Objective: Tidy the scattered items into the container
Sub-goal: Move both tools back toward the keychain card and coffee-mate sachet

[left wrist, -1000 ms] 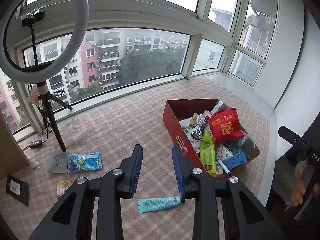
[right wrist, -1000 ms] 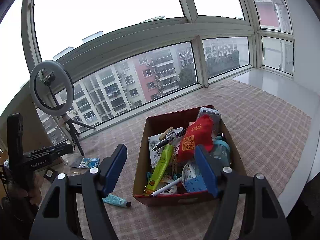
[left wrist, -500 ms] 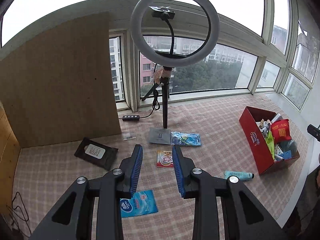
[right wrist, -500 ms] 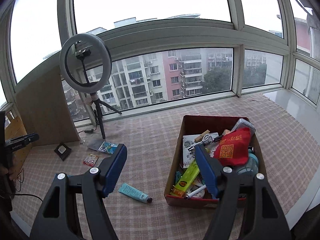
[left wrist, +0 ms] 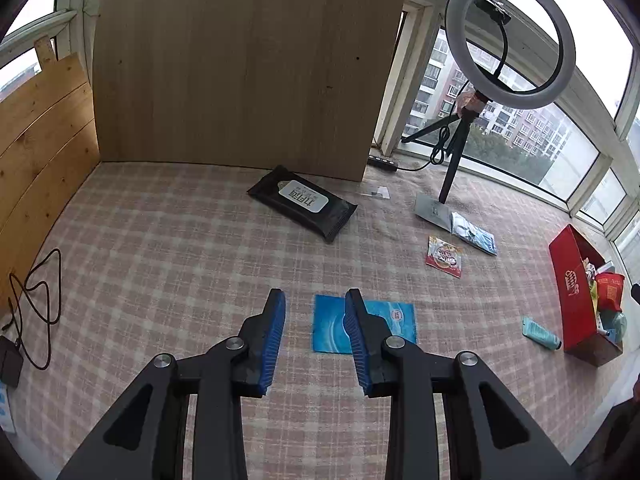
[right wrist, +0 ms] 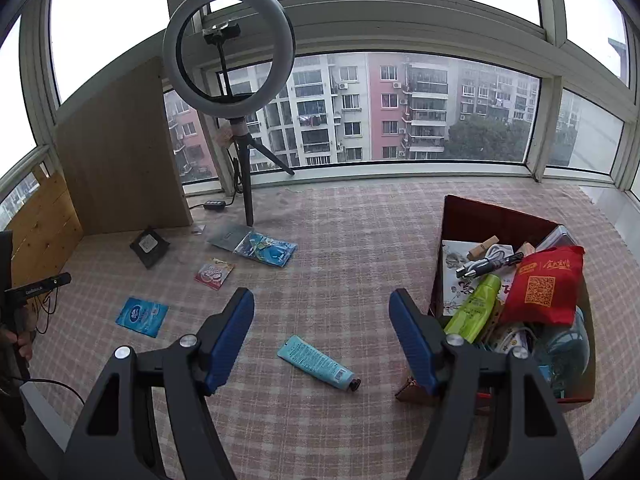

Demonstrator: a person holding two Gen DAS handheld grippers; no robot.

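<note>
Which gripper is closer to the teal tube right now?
Right. The right gripper hangs open just above the teal tube. The left gripper is over the blue packet, well away from the tube.

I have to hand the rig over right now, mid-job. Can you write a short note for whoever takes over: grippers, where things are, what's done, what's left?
Left gripper: open, empty, above the blue packet on the checked cloth.
Right gripper: open, empty, over the teal tube lying beside the red box.
Done: the box already holds the red pouch, green bottle, a cable and other small things.
Left on the cloth: blue packet, teal tube, black wipes pack, red-and-white sachet, grey packet with a blue-patterned packet overlapping it by the ring-light tripod.
</note>
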